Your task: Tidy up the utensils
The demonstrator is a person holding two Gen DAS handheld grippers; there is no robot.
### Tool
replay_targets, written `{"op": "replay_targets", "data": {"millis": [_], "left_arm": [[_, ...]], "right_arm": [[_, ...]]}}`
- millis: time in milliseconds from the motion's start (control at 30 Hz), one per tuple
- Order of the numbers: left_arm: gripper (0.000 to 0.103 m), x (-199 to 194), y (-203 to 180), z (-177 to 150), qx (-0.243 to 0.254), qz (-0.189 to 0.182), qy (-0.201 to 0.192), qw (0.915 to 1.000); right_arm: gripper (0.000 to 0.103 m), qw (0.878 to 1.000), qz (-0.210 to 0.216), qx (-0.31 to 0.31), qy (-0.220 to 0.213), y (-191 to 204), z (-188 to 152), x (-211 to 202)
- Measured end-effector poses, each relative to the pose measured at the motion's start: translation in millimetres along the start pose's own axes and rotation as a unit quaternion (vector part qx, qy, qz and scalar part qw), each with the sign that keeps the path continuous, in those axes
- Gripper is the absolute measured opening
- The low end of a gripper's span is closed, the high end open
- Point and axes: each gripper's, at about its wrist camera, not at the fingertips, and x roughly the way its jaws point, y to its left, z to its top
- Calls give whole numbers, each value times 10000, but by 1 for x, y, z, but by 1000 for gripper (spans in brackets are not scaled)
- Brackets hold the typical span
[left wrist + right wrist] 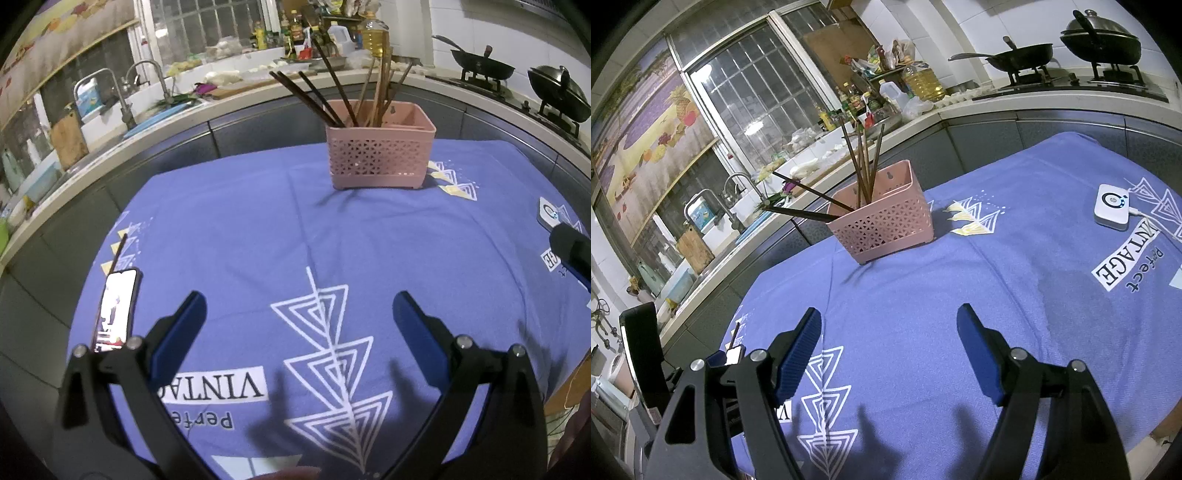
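At the left edge of the left wrist view, a single chopstick (120,253) is seen lying beside a phone (117,312) on the surface (240,229); a careless reach could knock the phone off. Low in each view, the left tongs (299,314) and right tongs (888,328) are held apart and empty. Upper centre, the pink basket (380,157) is loaded with leaning chopsticks (332,96); it is judged light and could be tipped.

Both wrist views look obliquely down across the desk (229,229) toward the far pink basket (380,158); right view angled leftward.
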Motion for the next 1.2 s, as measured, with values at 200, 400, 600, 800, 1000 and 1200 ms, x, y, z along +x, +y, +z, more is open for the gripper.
{"op": "replay_targets", "data": {"millis": [200, 400, 600, 800, 1000, 1200], "left_arm": [[97, 0, 1, 0, -33, 22, 22, 10000], [97, 1, 1, -2, -62, 94, 73, 9999], [97, 2, 2, -2, -82, 70, 108, 9999], [97, 2, -1, -2, -55, 57, 130, 9999], [97, 3, -2, -2, -43, 47, 143, 9999], [97, 3, -5, -2, -10, 39, 137, 9999]], "right_arm": [[76, 10000, -14, 18, -11, 1, -1, -1], [76, 10000, -15, 21, -7, 1, -2, 0], [76, 10000, -17, 26, -11, 2, -3, -1], [76, 10000, -19, 26, -15, 2, -3, -1], [76, 10000, -18, 25, -8, 2, -3, -1], [76, 10000, -21, 31, -2, 3, -4, -1]]}}
